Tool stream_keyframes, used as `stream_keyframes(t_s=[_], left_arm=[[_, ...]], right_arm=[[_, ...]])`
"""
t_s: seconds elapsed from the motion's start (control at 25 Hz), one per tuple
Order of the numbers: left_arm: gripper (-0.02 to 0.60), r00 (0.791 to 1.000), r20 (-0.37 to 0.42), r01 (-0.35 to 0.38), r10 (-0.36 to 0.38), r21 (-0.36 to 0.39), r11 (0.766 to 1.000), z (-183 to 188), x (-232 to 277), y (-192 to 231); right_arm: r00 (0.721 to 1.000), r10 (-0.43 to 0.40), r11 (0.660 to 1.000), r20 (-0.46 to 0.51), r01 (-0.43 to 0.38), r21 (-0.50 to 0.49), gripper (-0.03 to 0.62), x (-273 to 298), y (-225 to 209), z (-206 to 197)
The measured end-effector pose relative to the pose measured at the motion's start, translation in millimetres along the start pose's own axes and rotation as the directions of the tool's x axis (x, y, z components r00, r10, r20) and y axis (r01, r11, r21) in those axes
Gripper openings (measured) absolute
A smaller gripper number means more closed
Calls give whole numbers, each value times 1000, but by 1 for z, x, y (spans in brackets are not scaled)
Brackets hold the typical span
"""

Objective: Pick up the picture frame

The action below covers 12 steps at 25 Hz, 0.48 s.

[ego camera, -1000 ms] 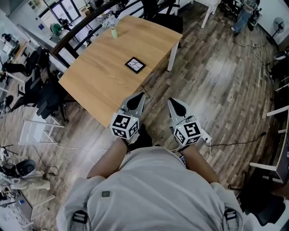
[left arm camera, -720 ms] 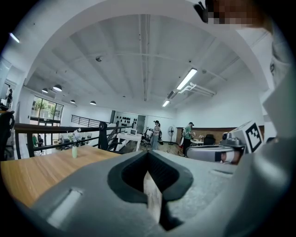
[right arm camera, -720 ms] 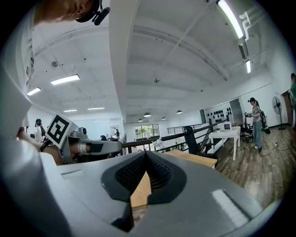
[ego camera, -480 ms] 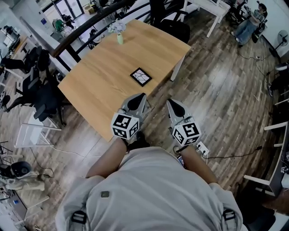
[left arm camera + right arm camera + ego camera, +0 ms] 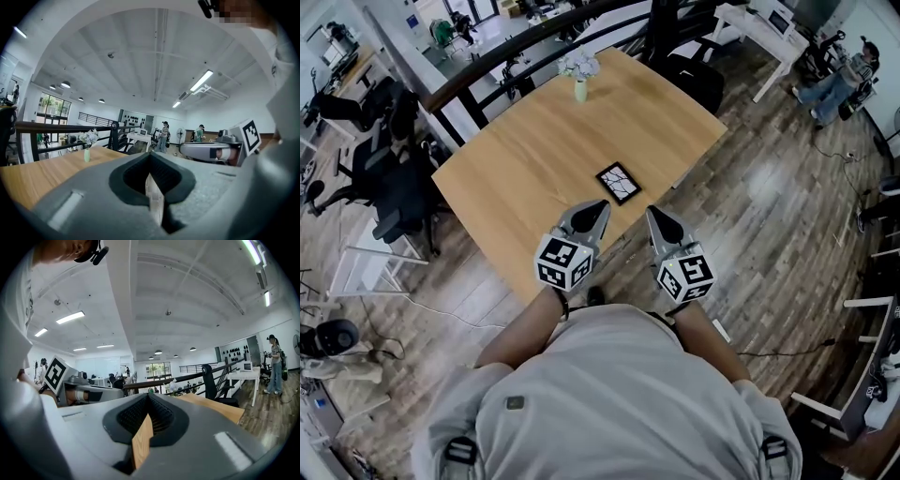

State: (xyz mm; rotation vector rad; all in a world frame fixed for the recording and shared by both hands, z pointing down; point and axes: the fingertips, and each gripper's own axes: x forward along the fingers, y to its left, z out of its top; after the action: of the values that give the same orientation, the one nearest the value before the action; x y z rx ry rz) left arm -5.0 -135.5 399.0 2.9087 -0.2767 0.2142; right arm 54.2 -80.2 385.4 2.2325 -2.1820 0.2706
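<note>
A small black picture frame (image 5: 619,183) lies flat near the front right edge of the wooden table (image 5: 525,159). My left gripper (image 5: 602,204) reaches just over the table's front edge, a short way before the frame, jaws shut and empty. My right gripper (image 5: 650,212) sits beside it over the floor, also shut with nothing held. In the left gripper view the closed gripper (image 5: 151,174) looks level across the table (image 5: 33,176); the frame is hidden there. In the right gripper view the gripper (image 5: 147,414) is closed, with the table (image 5: 213,405) ahead to the right.
A little vase of flowers (image 5: 579,73) stands at the table's far edge, also seen as the vase (image 5: 87,149). A black railing (image 5: 516,52) runs behind the table. Office chairs (image 5: 394,187) crowd the left side, a black chair (image 5: 694,75) the far right. People (image 5: 164,136) stand in the distance.
Both grippers have moved forward toward the table, so the table and picture frame now lie closer. The left gripper's tip has reached the table's edge. Both stayed shut.
</note>
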Motion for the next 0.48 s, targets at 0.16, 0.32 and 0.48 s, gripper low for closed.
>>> stream_keyframes(t_s=[0.16, 0.32, 0.48], left_arm=[[2, 1000, 1, -16, 16, -1, 1000, 5, 4, 23], [2, 999, -1, -41, 41, -9, 999, 13, 5, 41], [2, 997, -9, -79, 79, -22, 997, 6, 11, 59]], right_arm=[[1000, 27, 1000, 4, -27, -1, 9, 29, 2, 6], [999, 52, 999, -3, -52, 0, 9, 51, 3, 13], [996, 92, 996, -13, -92, 10, 9, 74, -2, 6]])
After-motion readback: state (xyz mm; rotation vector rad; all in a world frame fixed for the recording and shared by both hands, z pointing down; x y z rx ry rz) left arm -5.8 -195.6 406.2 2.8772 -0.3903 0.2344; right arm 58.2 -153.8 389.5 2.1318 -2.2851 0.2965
